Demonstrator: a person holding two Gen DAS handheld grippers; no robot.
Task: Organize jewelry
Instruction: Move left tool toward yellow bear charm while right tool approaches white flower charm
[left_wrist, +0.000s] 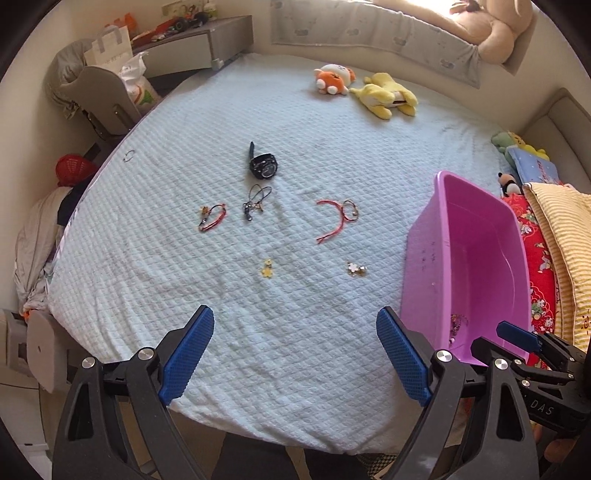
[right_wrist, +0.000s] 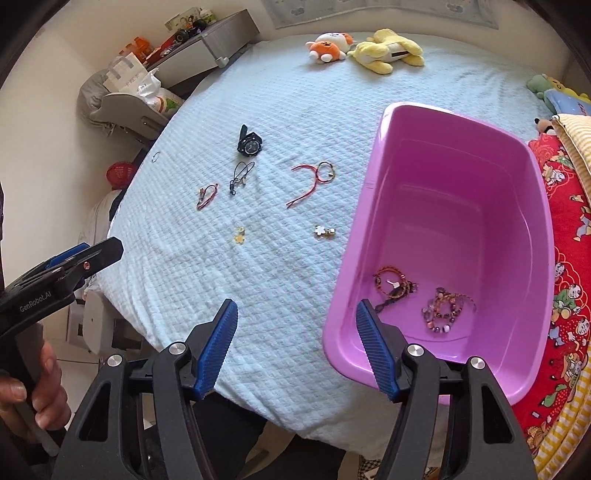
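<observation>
Jewelry lies spread on the pale blue bedspread (left_wrist: 295, 369): a black watch (left_wrist: 263, 165), a dark cord charm (left_wrist: 255, 203), a red string bracelet with a charm (left_wrist: 212, 218), a red cord with a ring (left_wrist: 338, 218), a yellow flower charm (left_wrist: 266, 268) and a white flower charm (left_wrist: 355, 268). The purple tub (right_wrist: 369, 206) at the right holds two beaded bracelets (right_wrist: 447, 308), (right_wrist: 393, 282). My left gripper (left_wrist: 295, 354) hangs open and empty over the bed's near edge. Beside the tub's near left corner my right gripper (right_wrist: 295, 350) is open, nothing between its fingers.
Plush toys (left_wrist: 369, 88) lie at the far end of the bed. A red patterned quilt (right_wrist: 569, 258) and a striped blanket are right of the tub. A grey shelf unit (left_wrist: 195, 40), bags and a red basket (left_wrist: 72, 168) stand left of the bed.
</observation>
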